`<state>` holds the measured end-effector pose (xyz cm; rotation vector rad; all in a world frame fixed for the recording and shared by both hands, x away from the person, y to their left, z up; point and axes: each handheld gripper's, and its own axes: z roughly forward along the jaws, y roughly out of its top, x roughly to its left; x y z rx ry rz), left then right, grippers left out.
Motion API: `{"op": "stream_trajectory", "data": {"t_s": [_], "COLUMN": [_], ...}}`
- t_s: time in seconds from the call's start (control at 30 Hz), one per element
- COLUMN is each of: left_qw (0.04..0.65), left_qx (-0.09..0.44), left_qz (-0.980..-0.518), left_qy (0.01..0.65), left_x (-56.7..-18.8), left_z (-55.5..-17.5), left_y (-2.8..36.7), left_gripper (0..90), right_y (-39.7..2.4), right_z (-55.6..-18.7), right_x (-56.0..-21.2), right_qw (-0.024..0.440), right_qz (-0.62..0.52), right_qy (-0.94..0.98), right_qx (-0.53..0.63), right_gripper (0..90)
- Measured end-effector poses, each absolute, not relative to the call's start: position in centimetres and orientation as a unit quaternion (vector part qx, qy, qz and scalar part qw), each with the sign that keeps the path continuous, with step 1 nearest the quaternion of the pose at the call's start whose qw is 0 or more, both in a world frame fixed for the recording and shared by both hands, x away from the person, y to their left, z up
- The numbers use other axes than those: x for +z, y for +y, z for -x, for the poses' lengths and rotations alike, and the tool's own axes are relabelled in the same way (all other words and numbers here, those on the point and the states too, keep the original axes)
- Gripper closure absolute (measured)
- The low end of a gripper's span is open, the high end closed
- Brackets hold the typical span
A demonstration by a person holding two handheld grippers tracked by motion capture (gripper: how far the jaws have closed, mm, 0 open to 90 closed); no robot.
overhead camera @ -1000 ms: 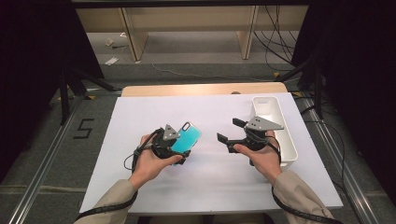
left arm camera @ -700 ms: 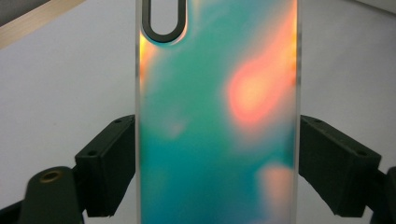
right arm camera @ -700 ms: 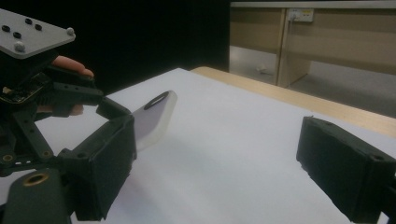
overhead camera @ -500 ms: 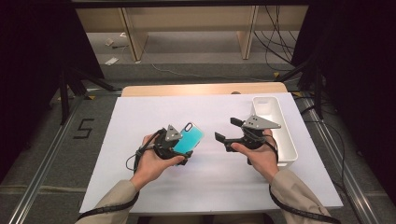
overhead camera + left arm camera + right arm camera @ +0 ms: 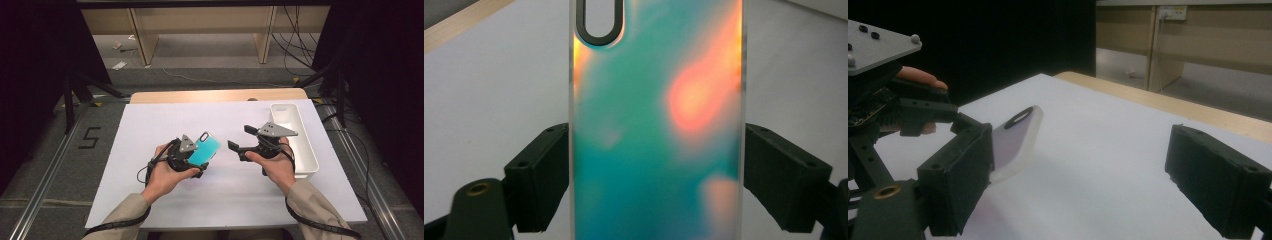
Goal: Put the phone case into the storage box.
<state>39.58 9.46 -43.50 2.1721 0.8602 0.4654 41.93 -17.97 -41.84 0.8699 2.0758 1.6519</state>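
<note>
The left tool (image 5: 192,159) is clenched across the width of the teal phone case (image 5: 204,149), raised off the counter (image 5: 150,125), its long axis pointing away. The right tool (image 5: 240,140) stands released, just beside it, aimed at the case.

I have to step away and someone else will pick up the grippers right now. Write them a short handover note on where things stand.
Left gripper: shut on the phone case, jaws clamped on its two long edges, camera cutout pointing away from the hand. The case is iridescent teal and is held above the white table.
Right gripper: open, nothing between its jaws, held beside the case and pointing toward it.
White tray: at the table's right edge, beside the right hand; it looks empty.
Done: case picked up.
Left: probably pass the case to the right gripper or place it in the tray.
</note>
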Motion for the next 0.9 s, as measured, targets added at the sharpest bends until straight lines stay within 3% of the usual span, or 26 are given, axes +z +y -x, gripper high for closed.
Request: {"op": "stream_trajectory", "data": {"t_s": [0.9], "left_qw": [0.379], "left_qx": [0.180], "left_qz": [-0.851], "left_qy": [0.317], "left_x": [-43.5], "left_z": [-39.0], "left_y": [7.5], "left_gripper": [16.9], "right_y": [-16.5], "right_z": [-42.7], "right_x": [-42.1], "right_qw": [0.162], "right_qz": [-0.308], "right_qy": [0.736], "right_qx": [0.580], "right_gripper": [14.3]}}
